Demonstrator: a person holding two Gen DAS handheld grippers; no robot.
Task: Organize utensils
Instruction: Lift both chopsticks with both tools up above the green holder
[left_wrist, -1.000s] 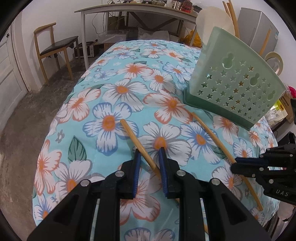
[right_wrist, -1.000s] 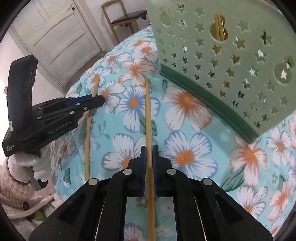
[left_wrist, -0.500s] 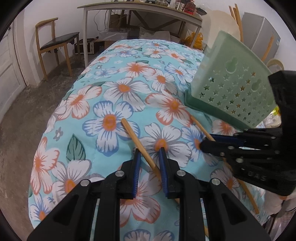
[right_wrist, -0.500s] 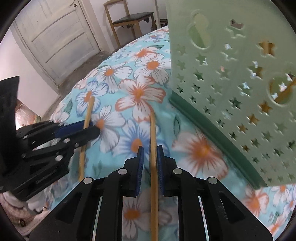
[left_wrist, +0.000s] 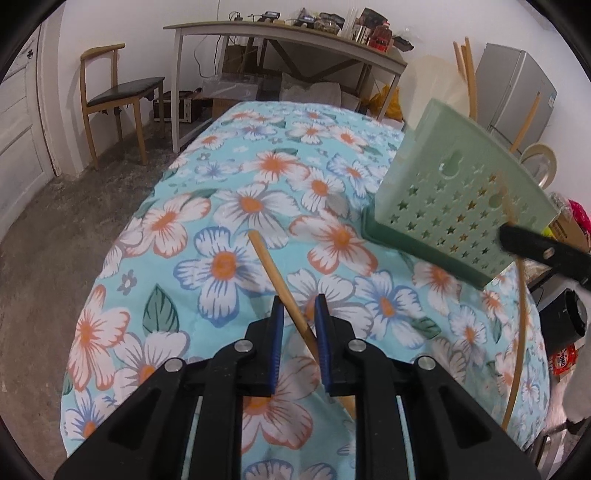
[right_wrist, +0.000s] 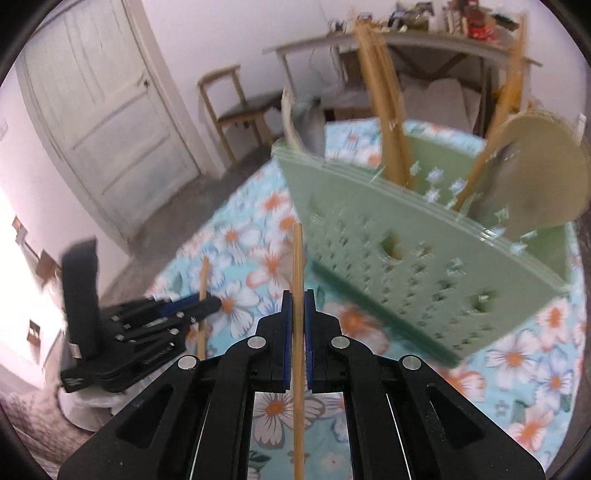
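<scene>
My left gripper is part open around a wooden chopstick that lies on the floral cloth; the pads do not press it. My right gripper is shut on a second chopstick and holds it lifted off the cloth, in front of the green perforated utensil holder. That holder stands at the right of the table. It holds several chopsticks and a round wooden utensil. The left gripper also shows in the right wrist view.
The floral tablecloth covers the table; its edge falls to the floor on the left. A wooden chair and a desk stand behind. A white door is at the left.
My right gripper has lifted its chopstick off the cloth and risen toward the top of the green holder. My left gripper has stayed around its chopstick.
</scene>
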